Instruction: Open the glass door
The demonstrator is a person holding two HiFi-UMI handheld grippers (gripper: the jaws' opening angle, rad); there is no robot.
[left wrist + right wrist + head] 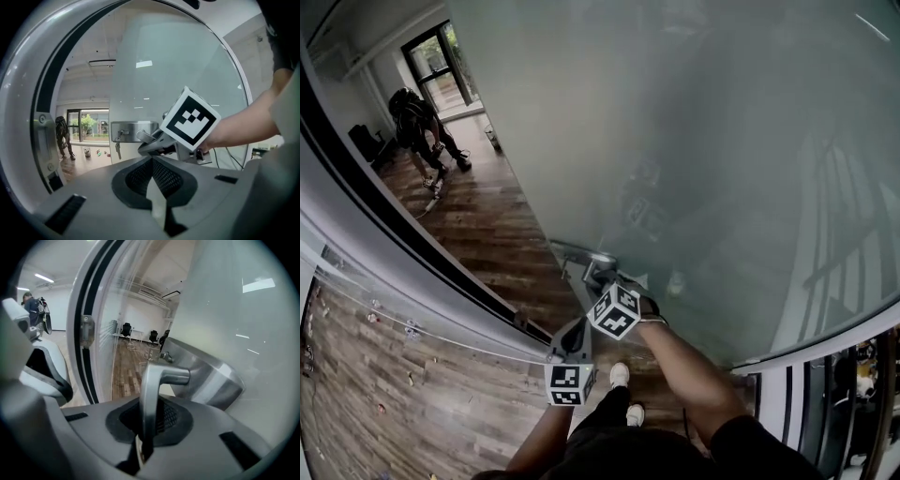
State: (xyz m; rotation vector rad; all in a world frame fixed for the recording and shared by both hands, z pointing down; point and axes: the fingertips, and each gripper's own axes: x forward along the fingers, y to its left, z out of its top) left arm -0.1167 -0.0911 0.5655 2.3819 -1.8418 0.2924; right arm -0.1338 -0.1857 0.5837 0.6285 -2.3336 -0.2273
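One gripper holds: we find the right gripper clamped lengthwise on the lever handle of the glass door, the left gripper closed, empty, just short of that handle.

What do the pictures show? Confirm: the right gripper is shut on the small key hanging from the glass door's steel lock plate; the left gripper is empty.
Wrong on one point: the right gripper is shut on the silver metal lever handle, not the small hanging key, as the right gripper view shows. The left gripper is empty.
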